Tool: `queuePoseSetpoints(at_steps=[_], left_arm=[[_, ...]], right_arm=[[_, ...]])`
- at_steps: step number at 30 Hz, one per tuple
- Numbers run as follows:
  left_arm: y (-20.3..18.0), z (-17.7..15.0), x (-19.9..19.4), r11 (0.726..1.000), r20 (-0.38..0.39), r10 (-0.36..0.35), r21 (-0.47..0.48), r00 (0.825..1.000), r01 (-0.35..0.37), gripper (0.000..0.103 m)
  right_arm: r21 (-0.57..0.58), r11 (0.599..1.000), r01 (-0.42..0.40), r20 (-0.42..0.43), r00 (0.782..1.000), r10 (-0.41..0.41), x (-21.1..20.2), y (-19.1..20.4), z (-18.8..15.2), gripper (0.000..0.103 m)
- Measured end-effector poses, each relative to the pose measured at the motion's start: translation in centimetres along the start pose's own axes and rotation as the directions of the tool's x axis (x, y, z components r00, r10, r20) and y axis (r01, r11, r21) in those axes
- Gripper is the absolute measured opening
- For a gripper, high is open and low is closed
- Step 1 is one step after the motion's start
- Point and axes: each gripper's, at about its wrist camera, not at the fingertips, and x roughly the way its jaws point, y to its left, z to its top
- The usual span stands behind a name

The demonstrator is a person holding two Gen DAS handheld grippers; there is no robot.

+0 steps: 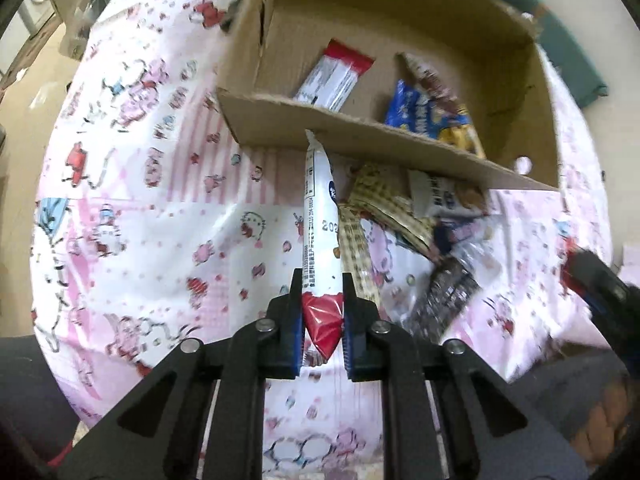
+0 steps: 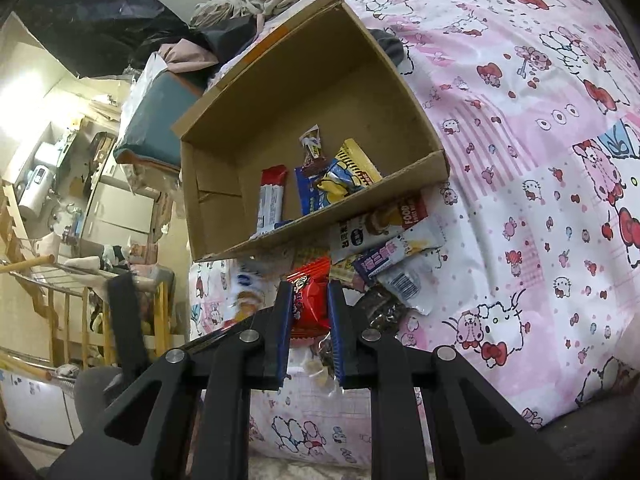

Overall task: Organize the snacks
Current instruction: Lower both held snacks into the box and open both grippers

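My left gripper (image 1: pixel 321 280) is shut on a long white and red snack bar (image 1: pixel 320 216); the bar's far tip touches the near wall of the cardboard box (image 1: pixel 360 136). Inside the box lie a red-ended white bar (image 1: pixel 334 78) and blue and yellow packets (image 1: pixel 424 114). My right gripper (image 2: pixel 308 292) is shut on a red snack packet (image 2: pixel 310 300), just in front of the box (image 2: pixel 320 224). A pile of loose snacks (image 2: pixel 384 248) lies on the bed against the box; it also shows in the left wrist view (image 1: pixel 400 216). The right gripper (image 1: pixel 596 280) shows blurred at the right edge.
The box sits on a bed with a pink cartoon sheet (image 2: pixel 520 160). Clothes (image 2: pixel 248 4) and a teal case (image 2: pixel 156 120) lie behind the box. A wooden rack (image 2: pixel 72 300) and cluttered shelves stand beside the bed at the left.
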Motion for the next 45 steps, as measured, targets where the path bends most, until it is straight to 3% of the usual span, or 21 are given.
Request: queuePoseSetpoints(at_steps=[4, 8, 15, 21, 28, 37, 41, 45], left_arm=[[0.2, -1.2, -3.0, 0.999, 0.033, -0.041, 0.015, 0.999, 0.040, 0.012], [-0.3, -1.4, -6.0, 0.998, 0.100, -0.020, 0.065, 0.995, 0.013, 0.012], [-1.9, 0.3, -9.3, 0.996, 0.198, 0.011, 0.086, 0.980, -0.029, 0.012], [-2.5, 3.0, -10.9, 0.991, 0.262, 0.011, 0.125, 0.965, -0.045, 0.012], [-2.6, 7.9, -9.9, 0.985, 0.283, 0.019, 0.157, 0.959, -0.066, 0.012], [-3.6, 12.8, -6.8, 0.975, 0.316, 0.052, 0.191, 0.947, -0.117, 0.012], [-2.8, 13.8, -4.4, 0.988, 0.248, 0.015, 0.144, 0.969, -0.052, 0.012], [-2.9, 13.9, -3.1, 0.986, 0.257, 0.027, 0.149, 0.966, -0.067, 0.012]], right_arm=[[-0.016, 1.000, 0.004, -0.003, 1.000, -0.004, 0.2, 0.4, -0.1, 0.018], [-0.032, 0.999, 0.013, -0.012, 1.000, -0.014, 0.5, 0.6, -0.2, 0.018], [-0.060, 0.998, -0.009, 0.020, 1.000, 0.010, -0.3, 1.3, 0.0, 0.018], [-0.075, 0.994, -0.078, 0.101, 0.991, 0.085, -2.4, 1.8, 1.2, 0.018], [-0.076, 0.991, -0.111, 0.179, 0.976, 0.123, -3.2, 2.5, 4.6, 0.018], [-0.215, 0.976, 0.029, 0.170, 0.985, 0.008, 0.2, 3.9, 9.6, 0.018], [-0.171, 0.985, 0.017, 0.132, 0.991, 0.006, 2.6, 2.0, 10.4, 0.018], [-0.124, 0.991, 0.047, 0.118, 0.992, -0.032, 3.7, 0.8, 10.3, 0.018]])
